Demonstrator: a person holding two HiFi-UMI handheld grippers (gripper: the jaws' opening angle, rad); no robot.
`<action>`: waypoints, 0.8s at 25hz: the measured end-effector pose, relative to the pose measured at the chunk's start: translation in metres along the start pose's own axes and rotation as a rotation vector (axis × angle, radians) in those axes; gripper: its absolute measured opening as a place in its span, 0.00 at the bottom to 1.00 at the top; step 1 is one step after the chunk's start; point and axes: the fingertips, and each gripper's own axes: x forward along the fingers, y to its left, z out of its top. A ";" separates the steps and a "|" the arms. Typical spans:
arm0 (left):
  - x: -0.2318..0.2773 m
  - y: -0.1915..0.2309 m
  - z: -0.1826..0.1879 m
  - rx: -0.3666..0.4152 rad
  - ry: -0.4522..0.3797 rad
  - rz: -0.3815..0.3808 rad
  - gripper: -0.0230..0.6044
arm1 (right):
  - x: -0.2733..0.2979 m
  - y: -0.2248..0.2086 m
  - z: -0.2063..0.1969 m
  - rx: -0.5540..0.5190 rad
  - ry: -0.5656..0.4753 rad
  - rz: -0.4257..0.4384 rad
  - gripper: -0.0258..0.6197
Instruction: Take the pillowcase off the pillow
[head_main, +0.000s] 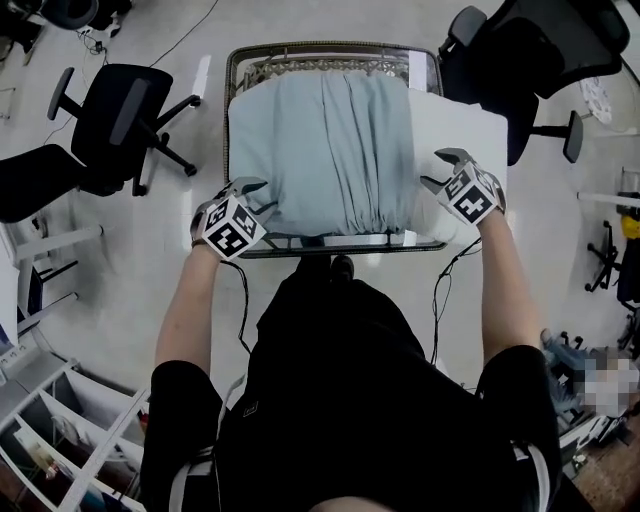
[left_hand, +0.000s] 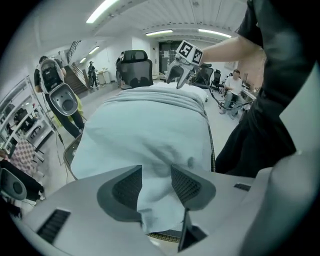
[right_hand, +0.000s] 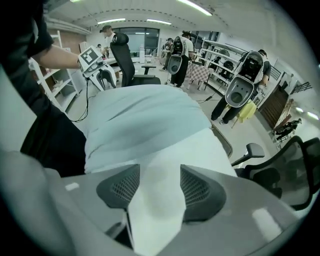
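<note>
A pale blue-green pillowcase (head_main: 320, 150) covers most of a white pillow (head_main: 455, 125), whose bare end sticks out on the right. My left gripper (head_main: 258, 196) is at the pillowcase's near left corner. In the left gripper view that fabric corner (left_hand: 152, 200) lies between the parted jaws of the left gripper (left_hand: 156, 186), unpinched. My right gripper (head_main: 433, 168) is at the pillow's near right corner. In the right gripper view the right gripper (right_hand: 160, 187) stands open around the white pillow corner (right_hand: 157, 200), with the pillowcase (right_hand: 140, 120) beyond.
The pillow lies on a small table with a woven rim (head_main: 330, 55). Black office chairs stand at the left (head_main: 120, 120) and the far right (head_main: 530, 60). White shelving (head_main: 50, 420) is at the lower left. Several people stand in the background of both gripper views.
</note>
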 end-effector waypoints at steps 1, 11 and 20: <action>-0.003 -0.006 0.000 0.000 0.002 0.012 0.33 | -0.004 0.010 -0.006 0.003 -0.014 0.003 0.45; 0.013 -0.069 -0.042 0.051 0.174 0.075 0.44 | 0.032 0.112 -0.061 -0.218 0.039 -0.042 0.69; 0.044 -0.054 -0.049 0.146 0.238 0.195 0.40 | 0.066 0.105 -0.066 -0.283 0.080 -0.313 0.57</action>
